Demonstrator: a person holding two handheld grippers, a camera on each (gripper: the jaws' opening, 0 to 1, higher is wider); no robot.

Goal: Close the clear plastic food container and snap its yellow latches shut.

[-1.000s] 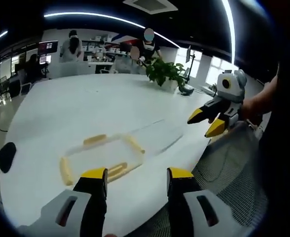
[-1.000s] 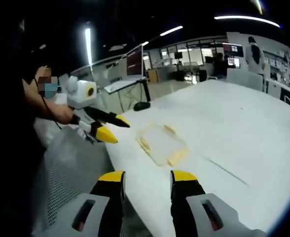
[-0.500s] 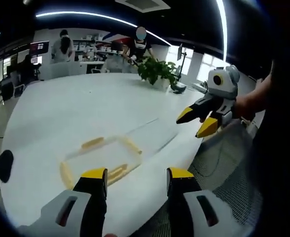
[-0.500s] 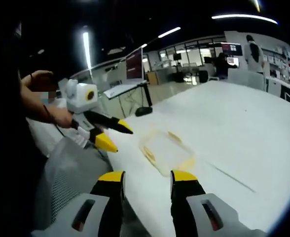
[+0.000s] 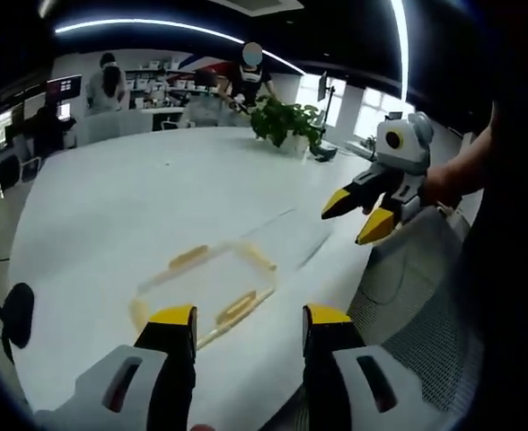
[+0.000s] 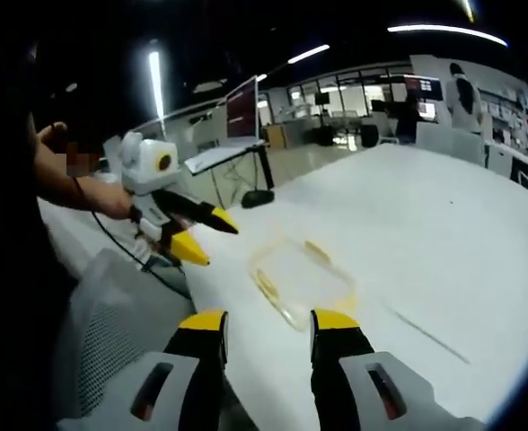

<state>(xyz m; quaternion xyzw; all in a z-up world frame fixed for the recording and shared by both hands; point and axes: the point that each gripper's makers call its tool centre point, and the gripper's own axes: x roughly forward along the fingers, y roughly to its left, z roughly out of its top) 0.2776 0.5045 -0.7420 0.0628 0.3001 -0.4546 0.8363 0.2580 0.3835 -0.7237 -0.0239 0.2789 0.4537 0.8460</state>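
Left tool (image 5: 239, 316): jaws apart, nothing between them, held over the near edge of the white desk (image 5: 111, 206). The clear plastic food container (image 5: 206, 283) lies flat on the desk just past my left jaw tips, toward 12 o'clock. Its yellow latches (image 5: 188, 257) show along the rim; one sits on the far long side, another on the near long side at about 1 o'clock from the left jaw. The clear lid (image 5: 291, 232) lies flat on the desk at 2 o'clock from the container base; I cannot tell whether it is hinged to it.

Right tool (image 5: 365, 212), seen in the left gripper view at 2 o'clock, hangs above the desk edge beyond the lid, jaws apart, touching nothing.

In the right gripper view my right tool (image 6: 268, 323) also reads apart and empty. The container (image 6: 302, 280) lies on the desk (image 6: 444, 224) just ahead at 12 o'clock. The left tool (image 6: 197, 235) hovers at 10 o'clock, near the container, apart from it.

A potted plant (image 5: 286, 121) stands at the far edge of the desk.
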